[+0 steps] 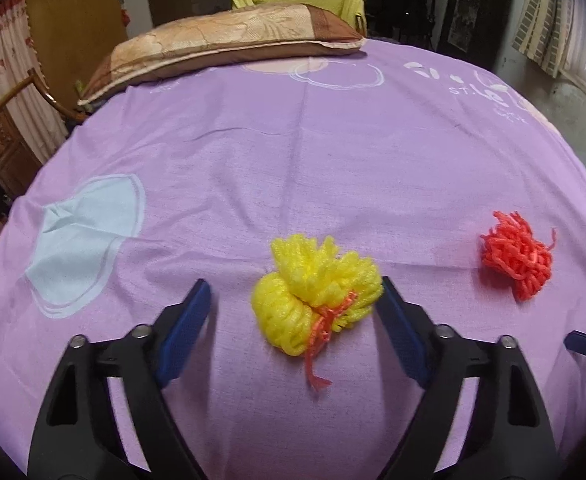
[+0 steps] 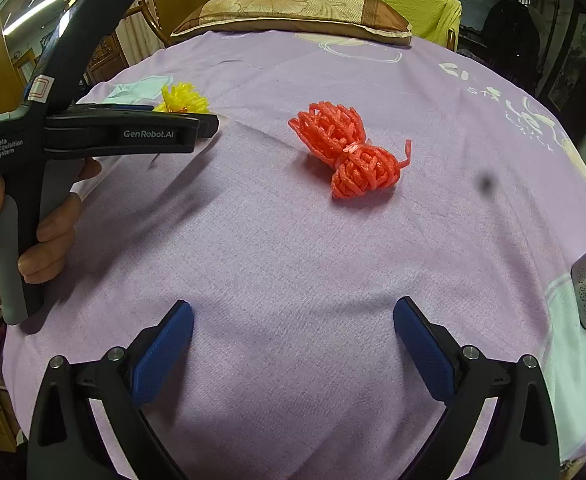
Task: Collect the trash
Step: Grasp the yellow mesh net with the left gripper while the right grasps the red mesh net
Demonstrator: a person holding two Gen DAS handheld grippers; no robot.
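Left gripper [image 1: 295, 312] jaws parted around the yellow yarn bundle [image 1: 317, 300] on the purple bedsheet [image 1: 253, 160]: right pad just touching it, left pad clear, no squeeze yet. Red yarn bundle [image 1: 517, 254] lies right of the yellow one, well apart. My right gripper [image 2: 293, 344] hangs wide open, empty, short of the red bundle.

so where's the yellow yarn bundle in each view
Left wrist view: yellow yarn bundle sits low centre, between the left gripper's open jaws.
Right wrist view: yellow yarn bundle shows upper left, partly hidden behind the left gripper.
Shared landmark: the red yarn bundle on the purple sheet.
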